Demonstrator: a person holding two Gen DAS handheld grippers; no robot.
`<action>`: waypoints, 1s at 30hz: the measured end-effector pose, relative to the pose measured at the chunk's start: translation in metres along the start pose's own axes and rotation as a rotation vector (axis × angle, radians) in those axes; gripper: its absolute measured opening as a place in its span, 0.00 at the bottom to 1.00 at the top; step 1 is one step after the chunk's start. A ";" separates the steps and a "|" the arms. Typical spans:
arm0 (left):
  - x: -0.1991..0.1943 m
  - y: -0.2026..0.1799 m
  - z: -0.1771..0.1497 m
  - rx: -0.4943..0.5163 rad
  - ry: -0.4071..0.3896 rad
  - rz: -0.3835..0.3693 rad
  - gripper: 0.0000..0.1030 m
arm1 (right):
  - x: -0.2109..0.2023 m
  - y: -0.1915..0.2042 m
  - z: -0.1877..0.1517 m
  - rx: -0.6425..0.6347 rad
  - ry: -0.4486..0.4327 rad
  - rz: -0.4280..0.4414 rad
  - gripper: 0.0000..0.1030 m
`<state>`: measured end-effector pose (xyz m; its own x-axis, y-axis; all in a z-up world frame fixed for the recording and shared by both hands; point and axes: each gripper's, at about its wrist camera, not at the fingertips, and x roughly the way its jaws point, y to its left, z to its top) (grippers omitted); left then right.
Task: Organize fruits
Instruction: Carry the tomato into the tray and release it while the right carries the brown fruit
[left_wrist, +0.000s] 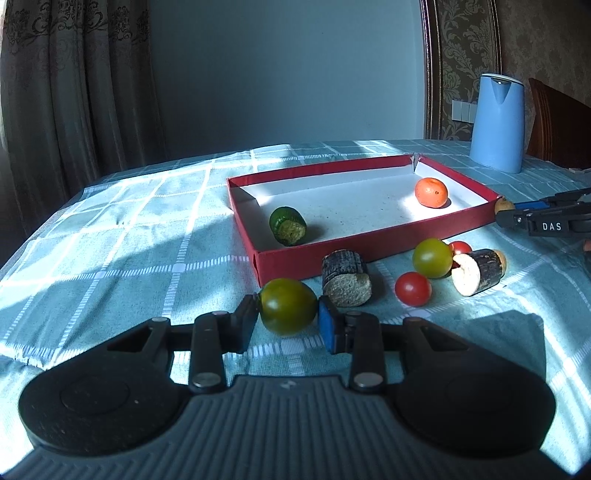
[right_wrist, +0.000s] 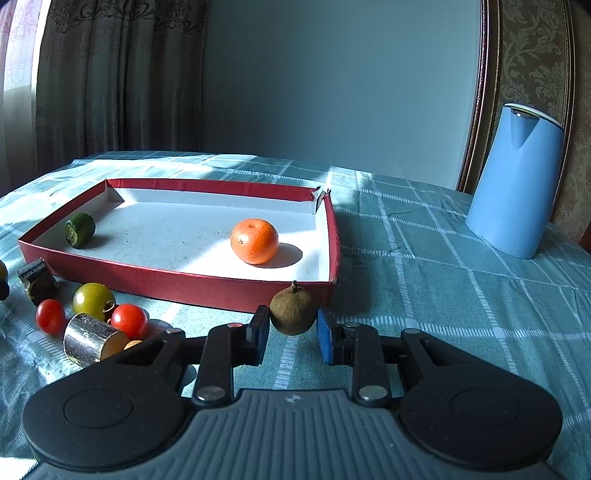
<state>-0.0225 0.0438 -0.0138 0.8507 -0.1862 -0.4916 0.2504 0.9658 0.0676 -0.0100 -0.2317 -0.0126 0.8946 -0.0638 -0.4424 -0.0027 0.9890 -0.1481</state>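
A red tray (left_wrist: 369, 243) (right_wrist: 177, 280) holds an orange mandarin (left_wrist: 431, 192) (right_wrist: 254, 236) and a green cucumber piece (left_wrist: 287, 226) (right_wrist: 79, 230). My left gripper (left_wrist: 288, 317) is shut on a green tomato (left_wrist: 287, 306) in front of the tray. My right gripper (right_wrist: 293, 325) is shut on a small brown fruit (right_wrist: 293, 312) (left_wrist: 504, 205) at the tray's near right corner. Loose on the cloth lie another green tomato (left_wrist: 432, 257) (right_wrist: 93, 301), two red cherry tomatoes (left_wrist: 412, 288) (right_wrist: 129, 320), and two dark cut cylinders (left_wrist: 345, 278) (left_wrist: 476, 271).
A blue kettle (left_wrist: 496, 123) (right_wrist: 515, 181) stands at the back right on the checked teal tablecloth (left_wrist: 129, 229) (right_wrist: 443, 280). Curtains hang behind the table's left side. The right gripper shows at the right edge of the left wrist view (left_wrist: 546, 218).
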 end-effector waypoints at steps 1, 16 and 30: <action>-0.002 -0.002 0.000 -0.004 -0.008 -0.001 0.32 | -0.001 0.000 0.000 -0.002 -0.008 -0.003 0.26; 0.006 -0.044 0.026 0.013 -0.044 -0.053 0.32 | -0.007 -0.003 0.004 0.021 -0.073 -0.020 0.26; 0.052 -0.051 0.069 -0.042 -0.024 -0.034 0.32 | 0.002 0.005 0.019 0.028 -0.084 0.014 0.26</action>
<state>0.0410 -0.0272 0.0173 0.8529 -0.2231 -0.4721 0.2604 0.9654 0.0142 0.0003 -0.2238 0.0029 0.9287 -0.0399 -0.3687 -0.0040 0.9931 -0.1173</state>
